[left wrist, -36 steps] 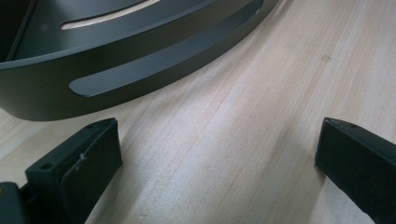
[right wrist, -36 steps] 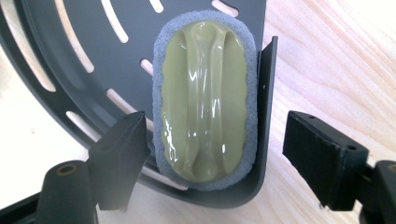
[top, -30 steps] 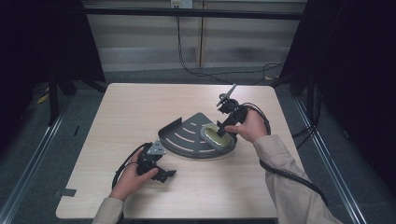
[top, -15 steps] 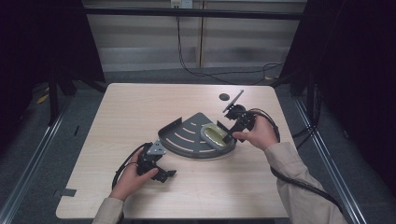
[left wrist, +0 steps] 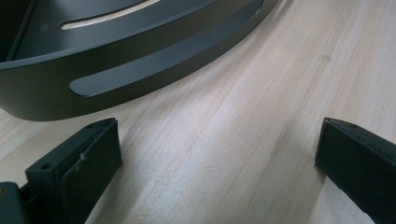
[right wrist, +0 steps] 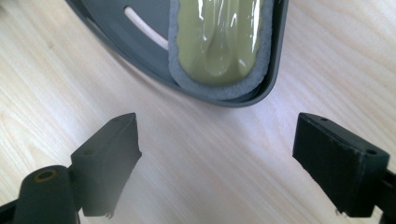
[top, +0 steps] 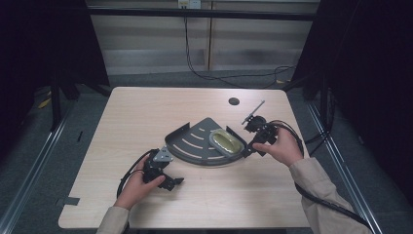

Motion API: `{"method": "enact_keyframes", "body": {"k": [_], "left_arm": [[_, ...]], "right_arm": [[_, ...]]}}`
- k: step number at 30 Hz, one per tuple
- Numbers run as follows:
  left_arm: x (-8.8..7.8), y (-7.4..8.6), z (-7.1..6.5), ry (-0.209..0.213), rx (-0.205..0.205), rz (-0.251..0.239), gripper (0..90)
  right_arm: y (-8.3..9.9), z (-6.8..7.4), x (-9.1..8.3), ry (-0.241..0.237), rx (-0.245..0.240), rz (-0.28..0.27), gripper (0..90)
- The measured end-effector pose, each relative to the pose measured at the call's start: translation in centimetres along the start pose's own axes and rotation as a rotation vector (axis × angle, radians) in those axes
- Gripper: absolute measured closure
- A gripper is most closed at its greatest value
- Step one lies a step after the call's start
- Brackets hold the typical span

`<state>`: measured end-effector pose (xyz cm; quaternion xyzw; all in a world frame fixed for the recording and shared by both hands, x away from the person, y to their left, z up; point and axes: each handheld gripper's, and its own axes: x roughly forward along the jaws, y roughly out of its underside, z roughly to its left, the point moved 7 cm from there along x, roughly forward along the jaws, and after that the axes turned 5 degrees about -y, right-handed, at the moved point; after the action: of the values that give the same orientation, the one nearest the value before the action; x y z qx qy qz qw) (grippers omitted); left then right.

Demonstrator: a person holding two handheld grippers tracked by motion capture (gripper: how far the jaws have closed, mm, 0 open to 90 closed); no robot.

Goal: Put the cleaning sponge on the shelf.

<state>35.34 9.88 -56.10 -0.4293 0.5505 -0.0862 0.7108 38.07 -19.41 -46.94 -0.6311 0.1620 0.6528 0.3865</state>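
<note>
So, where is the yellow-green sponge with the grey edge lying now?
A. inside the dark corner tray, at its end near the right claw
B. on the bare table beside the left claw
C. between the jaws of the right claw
A: the sponge lies inside the dark tray, while the right claw stands open just short of it.

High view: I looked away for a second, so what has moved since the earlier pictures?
The right claw came down and toward the person, from above the table's far side to the right corner of the grey tray, open and holding nothing. The left claw, the tray and the sponge stayed put.
</note>
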Motion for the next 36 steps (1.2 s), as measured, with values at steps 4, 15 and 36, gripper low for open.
{"method": "enact_keyframes", "body": {"k": [4,15,36], "left_arm": [[0.0,0.0,0.0,0.000,-0.001,0.001,0.0],[0.0,0.0,0.0,0.000,0.009,0.007,0.0],[0.0,0.1,0.1,0.000,0.010,0.008,0.0]], "right_arm": [[0.6,0.0,0.1,0.005,-0.005,0.000,14.1],[2.8,0.8,0.9,-0.004,-0.031,-0.007,14.1],[7.2,0.2,2.4,-0.064,-0.009,-0.044,14.2]]}}
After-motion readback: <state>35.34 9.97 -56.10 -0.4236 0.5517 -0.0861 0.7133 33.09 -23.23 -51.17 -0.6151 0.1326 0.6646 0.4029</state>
